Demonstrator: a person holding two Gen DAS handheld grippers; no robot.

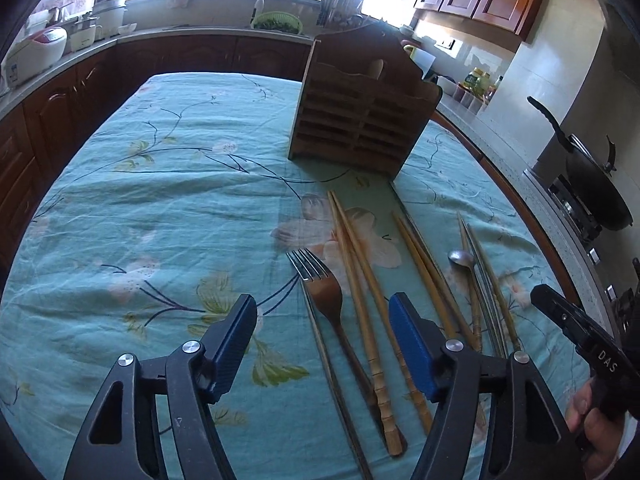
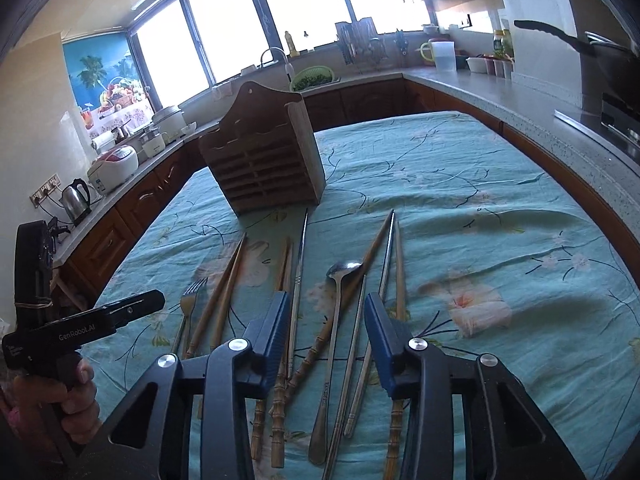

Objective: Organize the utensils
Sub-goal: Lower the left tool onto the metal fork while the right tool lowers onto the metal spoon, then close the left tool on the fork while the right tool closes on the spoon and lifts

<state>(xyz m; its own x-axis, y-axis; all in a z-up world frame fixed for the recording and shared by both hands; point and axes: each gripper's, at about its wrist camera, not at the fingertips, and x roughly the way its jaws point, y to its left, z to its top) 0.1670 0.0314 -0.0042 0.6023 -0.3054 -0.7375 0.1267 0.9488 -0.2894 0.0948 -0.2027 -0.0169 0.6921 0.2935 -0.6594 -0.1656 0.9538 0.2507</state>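
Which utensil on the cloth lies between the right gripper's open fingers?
The spoon: its bowl and handle run up the gap, while the fork lies far left.

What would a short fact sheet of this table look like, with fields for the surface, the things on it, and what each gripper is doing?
surface: table under a teal floral tablecloth
holder: slotted wooden rack, upright at the far side
fork: fork lying flat, at the left end of the row
spoon: metal spoon lying flat among the chopsticks
chopsticks: wooden chopsticks and metal chopsticks, lying loose
left gripper: left gripper open, over the fork, holding nothing
right gripper: right gripper open, over the spoon handle, holding nothing
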